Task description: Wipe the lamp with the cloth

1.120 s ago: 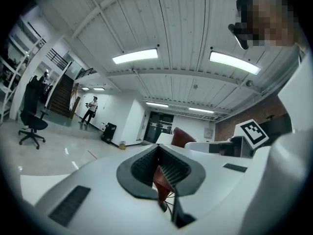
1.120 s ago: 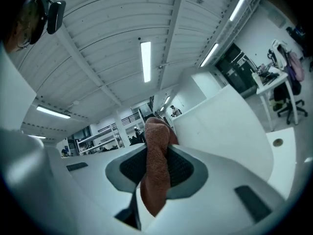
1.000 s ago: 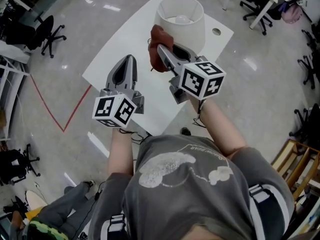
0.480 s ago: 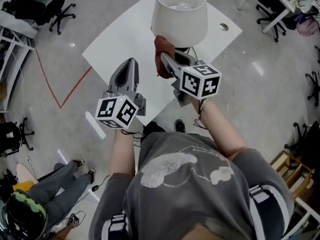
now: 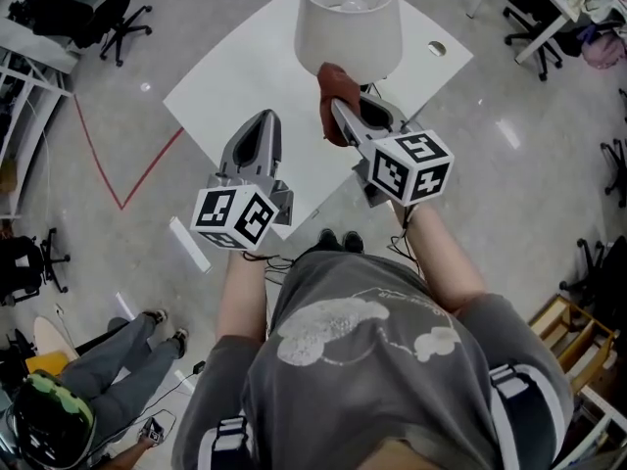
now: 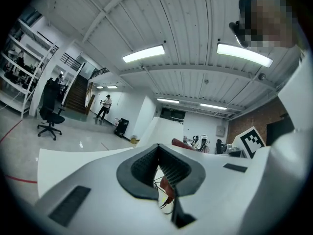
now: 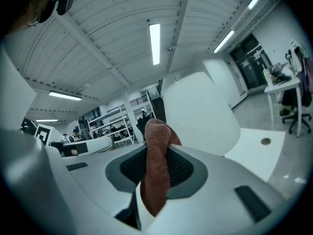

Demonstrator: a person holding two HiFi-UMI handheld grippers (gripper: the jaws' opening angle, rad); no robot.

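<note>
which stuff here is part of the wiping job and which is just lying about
Job: lamp; cloth; right tool, shut on the cloth; table under the lamp.
Lying about: left tool, shut and idle; office chair; red floor line.

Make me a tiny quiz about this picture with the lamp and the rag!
1. Pick one. What is the right gripper clamping?
A. a reddish-brown textured cloth
B. a yellow sponge
C. nothing at all

2. True or false: the left gripper is also holding the cloth.

3. Fill the gap: the white lamp with the round drum shade stands on a white ____.

Key
1. A: the cloth is pinched between the right gripper's jaws.
2. False: the left gripper's jaws are together with nothing in them.
3. table
</note>
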